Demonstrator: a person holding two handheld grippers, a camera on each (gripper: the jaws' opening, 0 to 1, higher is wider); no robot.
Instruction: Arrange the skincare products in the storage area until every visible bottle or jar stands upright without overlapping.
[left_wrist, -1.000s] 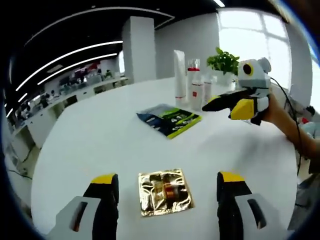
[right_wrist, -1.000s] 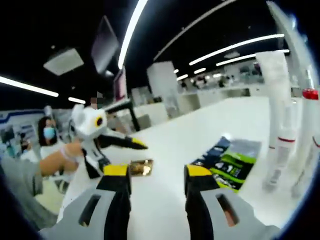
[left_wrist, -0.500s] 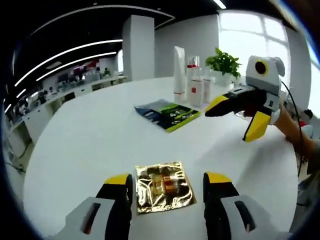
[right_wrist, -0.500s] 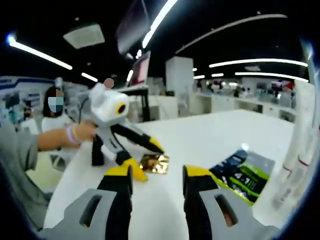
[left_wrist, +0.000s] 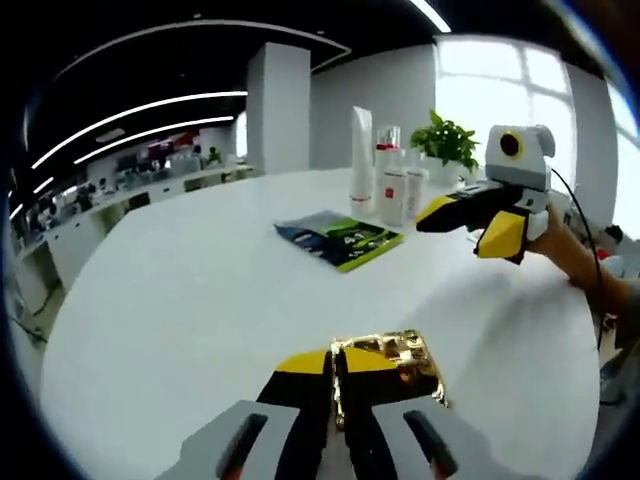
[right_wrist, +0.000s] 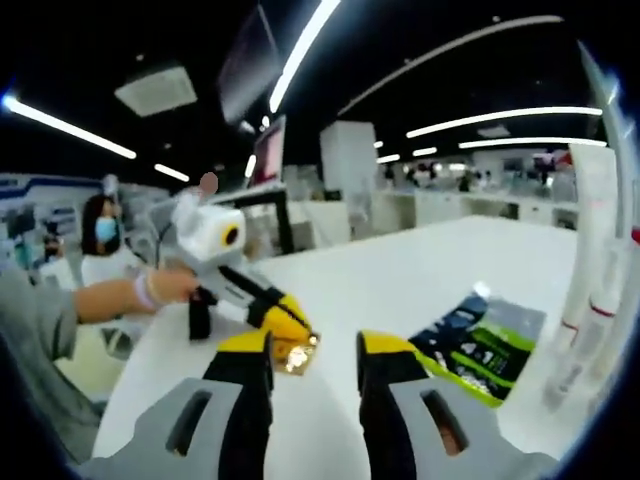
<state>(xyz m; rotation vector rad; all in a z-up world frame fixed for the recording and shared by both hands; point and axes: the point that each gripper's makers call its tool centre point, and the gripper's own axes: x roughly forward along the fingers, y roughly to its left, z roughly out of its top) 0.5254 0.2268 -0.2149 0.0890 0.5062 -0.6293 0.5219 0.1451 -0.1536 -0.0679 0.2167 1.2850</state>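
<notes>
Jaws of our left gripper (left_wrist: 337, 375) are closed together on the near edge of the gold foil sachet (left_wrist: 390, 362), which lies on the white table (left_wrist: 180, 300) close in front of us; in the right gripper view the same left gripper (right_wrist: 290, 322) shows its yellow tips pinched on that sachet (right_wrist: 298, 355). Farther along the table lies the dark and green packet (left_wrist: 340, 238), flat and well apart from the sachet. Beyond it, near the far edge, stand the skincare products: a tall white tube (left_wrist: 360, 160) and just beside it two bottles with red bands (left_wrist: 392, 180), all upright, with a potted plant (left_wrist: 448, 140) behind them. To the right our right gripper (left_wrist: 470, 215) hangs above the table near the bottles; its jaws (right_wrist: 310, 350) stand apart with nothing between them. We judge the step in hand to be picking up the sachet, with the bottles already standing. Next we would need to lift it clear without it slipping from the thin pinch and carry it toward the group of products, setting it where it overlaps nothing.
</notes>
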